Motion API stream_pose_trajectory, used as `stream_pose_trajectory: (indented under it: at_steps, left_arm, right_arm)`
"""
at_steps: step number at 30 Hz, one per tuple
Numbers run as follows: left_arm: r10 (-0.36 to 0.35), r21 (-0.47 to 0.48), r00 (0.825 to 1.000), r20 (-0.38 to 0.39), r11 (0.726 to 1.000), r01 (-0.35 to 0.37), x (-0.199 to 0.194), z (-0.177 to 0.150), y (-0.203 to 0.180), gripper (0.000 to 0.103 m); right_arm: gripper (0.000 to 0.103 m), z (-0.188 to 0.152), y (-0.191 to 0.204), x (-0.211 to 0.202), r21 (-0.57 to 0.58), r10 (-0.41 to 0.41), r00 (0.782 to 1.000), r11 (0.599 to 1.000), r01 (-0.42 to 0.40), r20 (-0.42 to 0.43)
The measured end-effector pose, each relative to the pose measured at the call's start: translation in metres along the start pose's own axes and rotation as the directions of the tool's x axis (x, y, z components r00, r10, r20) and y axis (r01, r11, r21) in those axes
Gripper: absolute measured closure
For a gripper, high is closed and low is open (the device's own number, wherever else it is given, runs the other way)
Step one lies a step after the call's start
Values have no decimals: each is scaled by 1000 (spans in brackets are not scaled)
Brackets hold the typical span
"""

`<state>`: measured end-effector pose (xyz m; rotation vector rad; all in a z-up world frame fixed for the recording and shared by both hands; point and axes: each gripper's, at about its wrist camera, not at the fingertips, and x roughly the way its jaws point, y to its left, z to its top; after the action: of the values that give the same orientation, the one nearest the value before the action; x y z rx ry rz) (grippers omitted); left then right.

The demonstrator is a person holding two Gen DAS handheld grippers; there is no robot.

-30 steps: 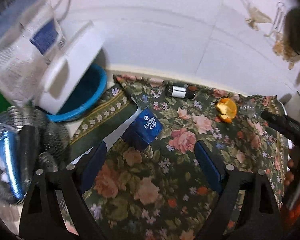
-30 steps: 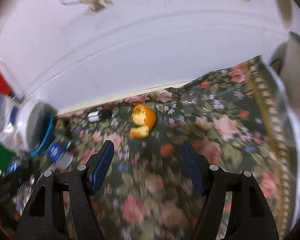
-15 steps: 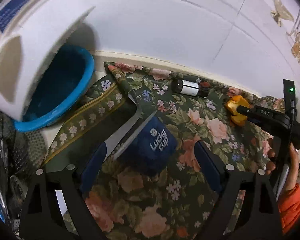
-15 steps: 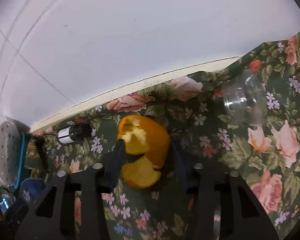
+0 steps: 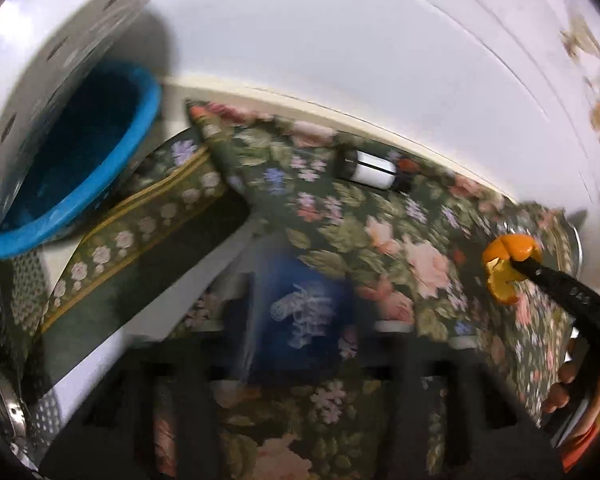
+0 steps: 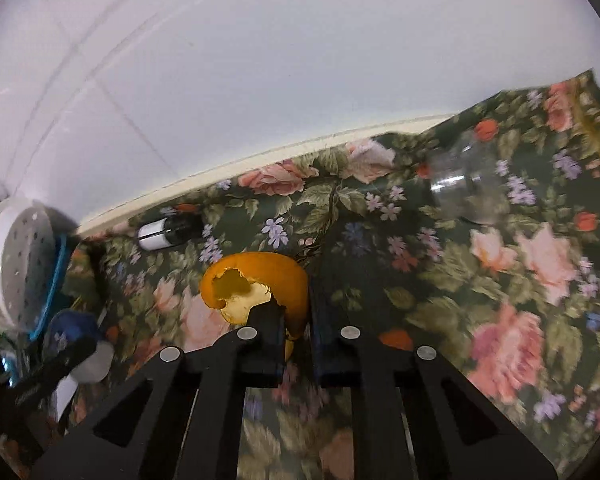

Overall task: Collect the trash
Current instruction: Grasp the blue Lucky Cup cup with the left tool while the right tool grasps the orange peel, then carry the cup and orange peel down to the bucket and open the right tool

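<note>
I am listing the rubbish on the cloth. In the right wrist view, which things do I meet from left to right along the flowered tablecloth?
Crushed blue paper cup → small dark bottle with a white label → orange peel held in the right gripper → clear plastic cup lying on its side.

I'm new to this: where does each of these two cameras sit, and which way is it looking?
Left wrist view: sits on the left gripper, looking down along its blurred fingers at the blue cup between them on the floral cloth; the person's other hand shows at right.
Right wrist view: sits on the right gripper, looking down along its fingers, shut on the orange peel; no hand shows.
Shared: peel, cup, small bottle, blue-rimmed basin and each other's gripper.
</note>
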<state>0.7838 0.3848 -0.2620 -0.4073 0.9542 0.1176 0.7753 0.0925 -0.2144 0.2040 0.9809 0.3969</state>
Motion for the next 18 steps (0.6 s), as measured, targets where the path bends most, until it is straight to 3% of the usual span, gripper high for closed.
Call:
stream_pose_trajectory:
  at_steps: [5, 10, 18]
  left_arm:
    - [29, 92, 999, 34, 995, -31, -17, -10, -29, 77]
    - [-4, 132, 998, 58, 991, -4, -44, -20, -56, 77]
    - [-34, 223, 987, 159, 975, -3, -113, -55, -124, 77]
  right_arm:
    - [94, -6, 0, -43, -62, 7, 999, 998, -4, 43]
    - [94, -18, -5, -76, -71, 28, 998, 997, -24, 60]
    - [94, -52, -19, -152, -85, 46, 988, 996, -34, 146]
